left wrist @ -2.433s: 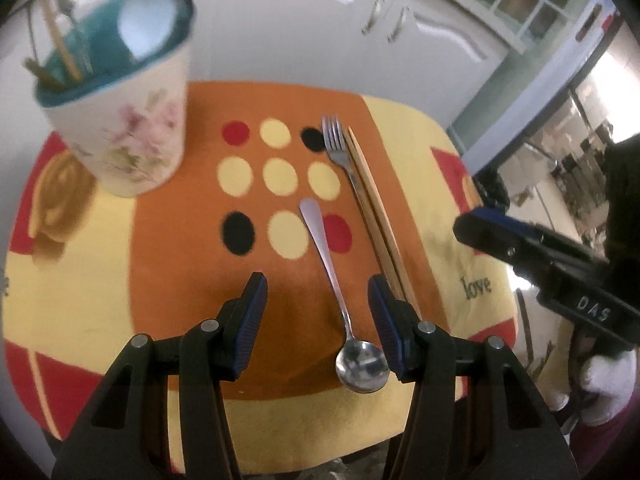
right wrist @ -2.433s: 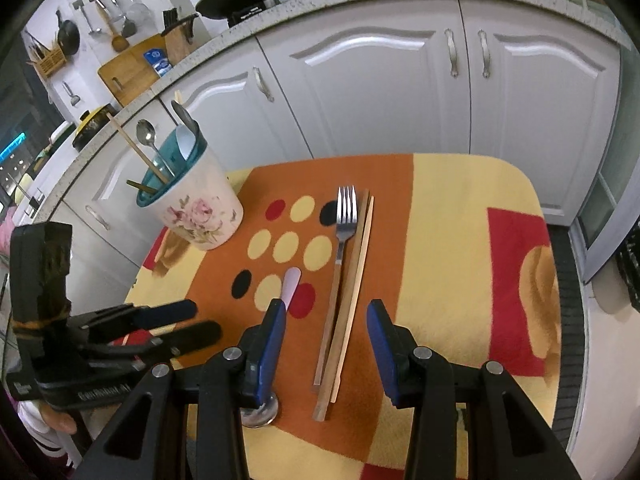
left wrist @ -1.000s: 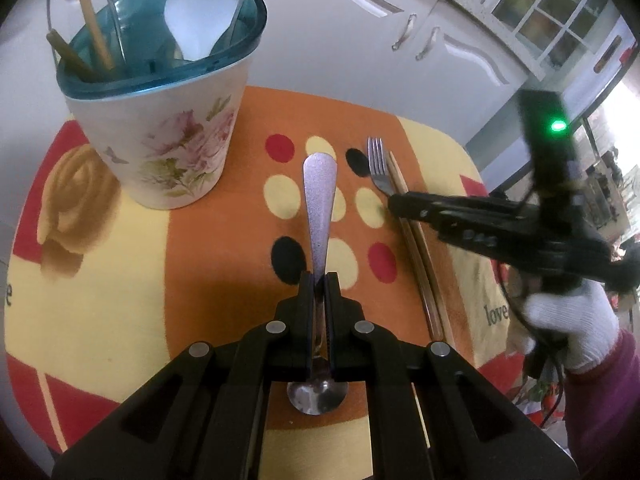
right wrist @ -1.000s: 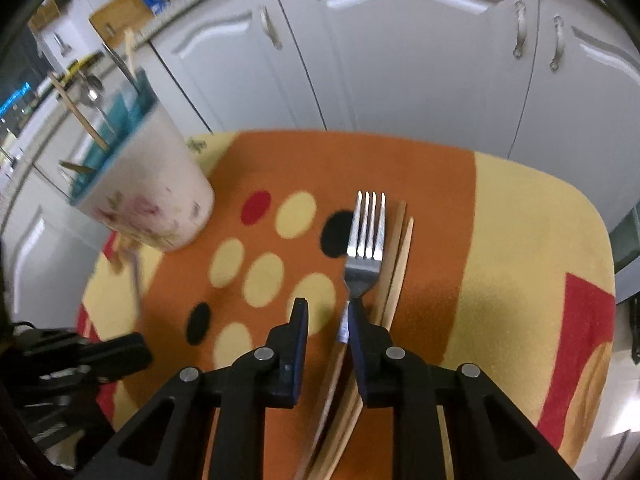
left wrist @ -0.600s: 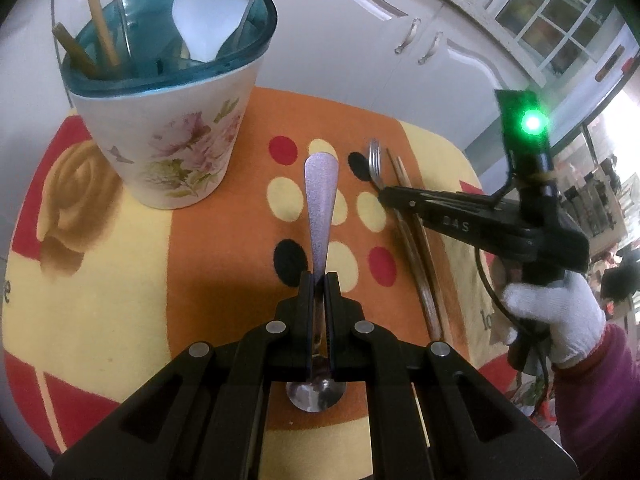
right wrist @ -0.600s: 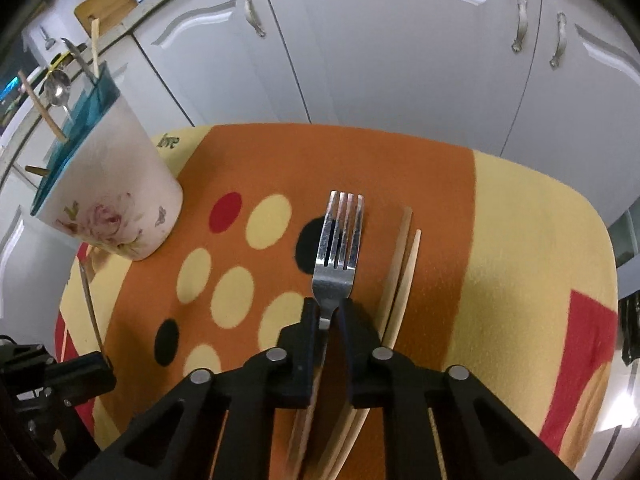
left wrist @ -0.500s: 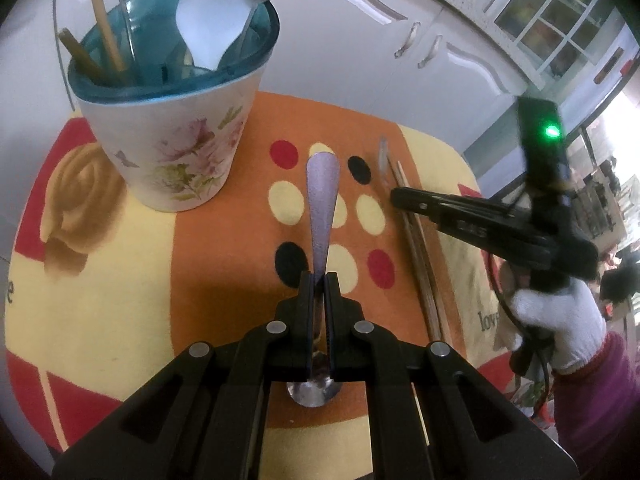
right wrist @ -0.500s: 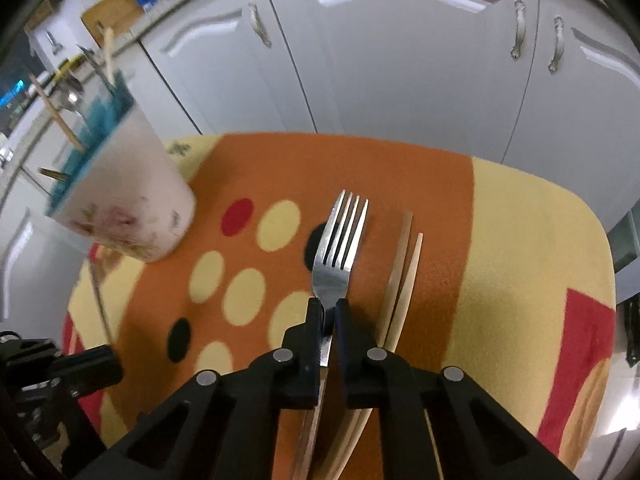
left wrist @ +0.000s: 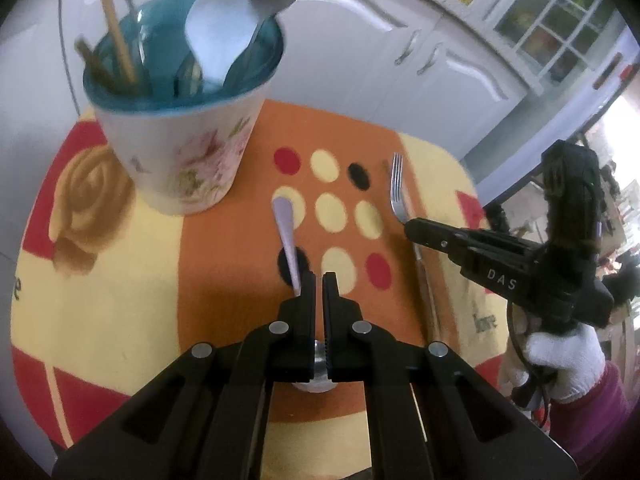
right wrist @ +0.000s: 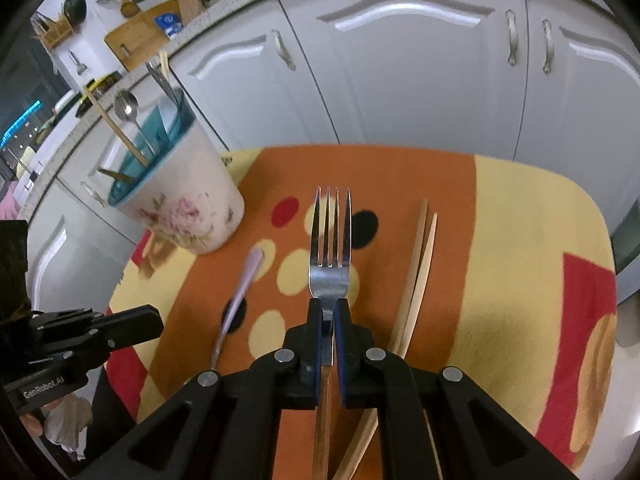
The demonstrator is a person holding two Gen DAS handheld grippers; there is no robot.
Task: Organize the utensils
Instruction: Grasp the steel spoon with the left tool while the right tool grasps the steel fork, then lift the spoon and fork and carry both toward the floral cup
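My left gripper (left wrist: 318, 280) is shut on a metal spoon (left wrist: 286, 227), handle pointing forward toward the floral utensil cup (left wrist: 180, 128), bowl under the jaws. My right gripper (right wrist: 328, 308) is shut on a metal fork (right wrist: 330, 248), tines forward, lifted above the mat. The right gripper also shows at the right of the left wrist view (left wrist: 412, 226), with the fork (left wrist: 398, 188). The cup (right wrist: 180, 200) holds spoons and wooden sticks. A pair of wooden chopsticks (right wrist: 416, 280) lies on the mat to the right of the fork.
A yellow, orange and red mat (right wrist: 500, 280) with dots covers the small table. White kitchen cabinets (right wrist: 400, 60) stand behind it. The left gripper (right wrist: 152, 322) shows at the lower left of the right wrist view.
Both grippers closed, the left on the spoon and the right on the fork, and lifted them. The spoon handle now tilts left in the left jaws, and the cup looks closer.
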